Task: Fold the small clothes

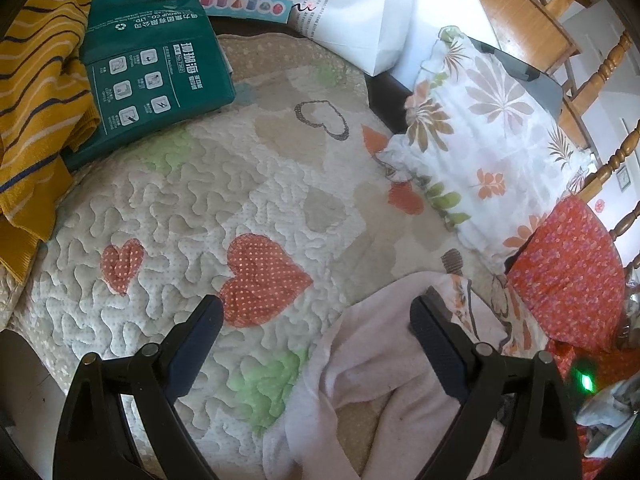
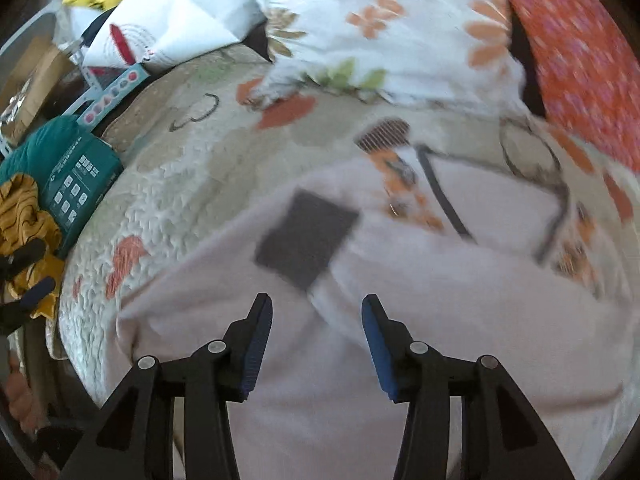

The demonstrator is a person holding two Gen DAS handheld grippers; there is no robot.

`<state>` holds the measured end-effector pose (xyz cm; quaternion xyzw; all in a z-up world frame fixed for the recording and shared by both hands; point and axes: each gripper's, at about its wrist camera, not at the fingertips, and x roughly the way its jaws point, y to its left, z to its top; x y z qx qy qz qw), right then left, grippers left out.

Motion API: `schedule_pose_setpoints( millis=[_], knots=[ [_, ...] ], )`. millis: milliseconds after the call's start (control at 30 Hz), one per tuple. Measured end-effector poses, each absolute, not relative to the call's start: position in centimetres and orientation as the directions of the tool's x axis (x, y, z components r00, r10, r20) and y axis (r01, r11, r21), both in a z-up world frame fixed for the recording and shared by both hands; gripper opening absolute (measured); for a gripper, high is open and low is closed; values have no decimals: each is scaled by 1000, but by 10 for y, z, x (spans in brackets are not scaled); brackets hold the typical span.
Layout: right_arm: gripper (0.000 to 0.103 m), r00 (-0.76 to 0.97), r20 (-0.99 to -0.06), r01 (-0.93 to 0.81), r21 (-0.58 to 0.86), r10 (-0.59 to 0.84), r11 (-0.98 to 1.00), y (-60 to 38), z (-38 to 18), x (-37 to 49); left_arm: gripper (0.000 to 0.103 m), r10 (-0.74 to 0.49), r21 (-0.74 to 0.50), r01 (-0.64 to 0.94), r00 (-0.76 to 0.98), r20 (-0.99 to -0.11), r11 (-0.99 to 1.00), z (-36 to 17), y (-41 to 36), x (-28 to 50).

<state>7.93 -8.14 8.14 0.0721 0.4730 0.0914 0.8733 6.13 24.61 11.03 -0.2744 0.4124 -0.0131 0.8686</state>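
While both grippers stand open, a pale pink garment (image 2: 400,280) lies on the quilted heart-pattern cover (image 1: 168,208).

From the left gripper (image 1: 316,316), jaws spread wide, the right finger (image 1: 432,332) rests at the rumpled edge of the pink cloth, whose folds bunch at the lower right, while the left finger hangs over bare quilt beside a red dotted heart. Under the right gripper (image 2: 316,320), jaws parted and holding nothing, the garment spreads broad and fairly flat, with a dark grey square patch (image 2: 306,236) just ahead; this view is blurred. Open quilt lies to the left and ahead of the cloth. A white floral pillow (image 1: 492,136) and red flowered fabric (image 1: 568,272) crowd the far right; a green paper pack (image 1: 156,76), a mustard striped garment (image 1: 36,92) and a white bag (image 1: 360,8) border the far left.
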Motion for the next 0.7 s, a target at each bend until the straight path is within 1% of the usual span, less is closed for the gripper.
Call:
schedule_pose_setpoints(
  millis=[67,167,267,333,400,467,533,567,600,633,700],
  knots=[
    [51,508,-809,-118,275,295,954,-80,78,58,94,-249,-486,-204,657,-712,850,109,246,61],
    [51,445,-796,-200,359,411,912,-58,68,21,94,-251,-486,-209,649,-718,849,107,246,60],
    [51,388,-784,-302,388,484,871,-25,58,-16,94,-241,-476,-218,644,-726,852,105,245,60],
    [51,377,-790,-349,362,483,865,-8,54,-30,94,-240,-475,-221,641,-729,852,103,246,60],
    [51,376,-814,-390,296,444,872,9,46,-42,94,-241,-474,-223,637,-732,851,101,246,59],
    [51,374,-850,-400,212,370,891,21,33,-47,94,-239,-473,-226,635,-734,852,100,247,59],
    [50,368,-866,-390,187,339,902,25,22,-50,94,-232,-468,-229,636,-735,854,100,248,59],
    [38,371,-862,-384,195,344,903,26,20,-52,94,-225,-462,-233,637,-737,855,100,248,60],
    [15,374,-857,-385,203,353,900,26,23,-54,94,-215,-455,-239,638,-740,858,99,249,61],
    [7,357,-852,-395,234,383,888,27,26,-56,94,-205,-448,-246,636,-744,860,98,250,63],
    [5,354,-836,-403,267,418,875,27,33,-60,94,-197,-441,-253,634,-748,861,98,252,67]
  ],
)
